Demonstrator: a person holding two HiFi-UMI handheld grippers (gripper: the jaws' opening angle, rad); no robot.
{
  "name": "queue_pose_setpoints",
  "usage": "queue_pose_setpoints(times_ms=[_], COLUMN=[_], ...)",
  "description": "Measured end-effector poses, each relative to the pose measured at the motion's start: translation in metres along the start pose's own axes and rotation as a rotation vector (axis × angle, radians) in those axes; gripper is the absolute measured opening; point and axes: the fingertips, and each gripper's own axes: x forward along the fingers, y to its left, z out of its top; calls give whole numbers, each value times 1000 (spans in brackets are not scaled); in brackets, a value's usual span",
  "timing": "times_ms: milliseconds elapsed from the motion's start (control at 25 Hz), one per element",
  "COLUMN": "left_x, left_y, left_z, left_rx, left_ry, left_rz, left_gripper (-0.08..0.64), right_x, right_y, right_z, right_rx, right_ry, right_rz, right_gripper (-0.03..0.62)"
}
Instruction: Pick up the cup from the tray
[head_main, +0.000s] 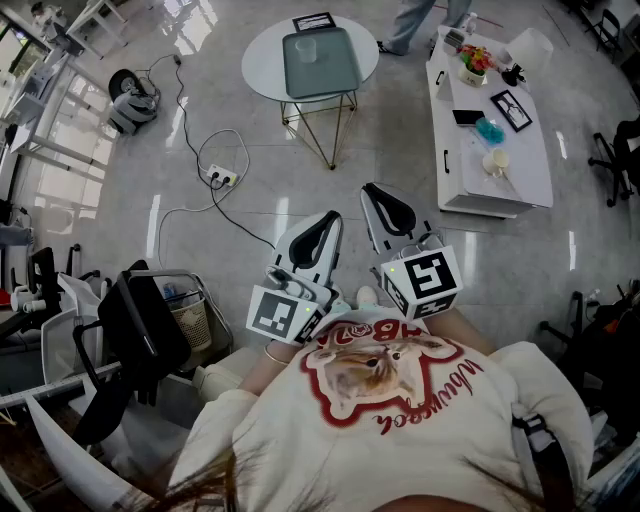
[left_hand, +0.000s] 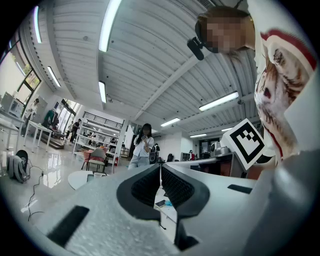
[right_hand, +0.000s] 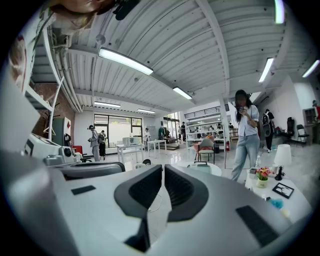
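Task not started. I hold the left gripper (head_main: 322, 232) and right gripper (head_main: 383, 205) closed and empty. The cup (head_main: 306, 46) stands on the tray (head_main: 335, 68), well apart. Approach, grasp and lift remain.

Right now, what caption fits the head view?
Left gripper and right gripper, fingers shut, empty, far from clear cup on grey-green rectangular tray.

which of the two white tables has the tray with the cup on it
The round table on wire legs, top centre of the head view. Its grey tray carries the cup; the long rectangular table to its right has no tray.
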Motion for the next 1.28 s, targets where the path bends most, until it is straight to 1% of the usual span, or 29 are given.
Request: queue_pose_setpoints(times_ms=[360, 640, 880, 1280], left_x=[-7, -9, -5, 8], left_y=[8, 7, 2, -14], left_z=[4, 4, 2, 1], left_rx=[3, -8, -12, -8], left_ry=[-15, -14, -10, -23], left_rz=[16, 25, 23, 47], left_gripper=[15, 15, 15, 15], right_x=[4, 1, -7, -20], right_y=[10, 9, 7, -10], right_z=[1, 2, 6, 9], right_rx=[-5, -10, -36, -44], right_ry=[-6, -10, -51, -68], right_rz=[17, 12, 10, 31], right_gripper=[40, 40, 41, 41])
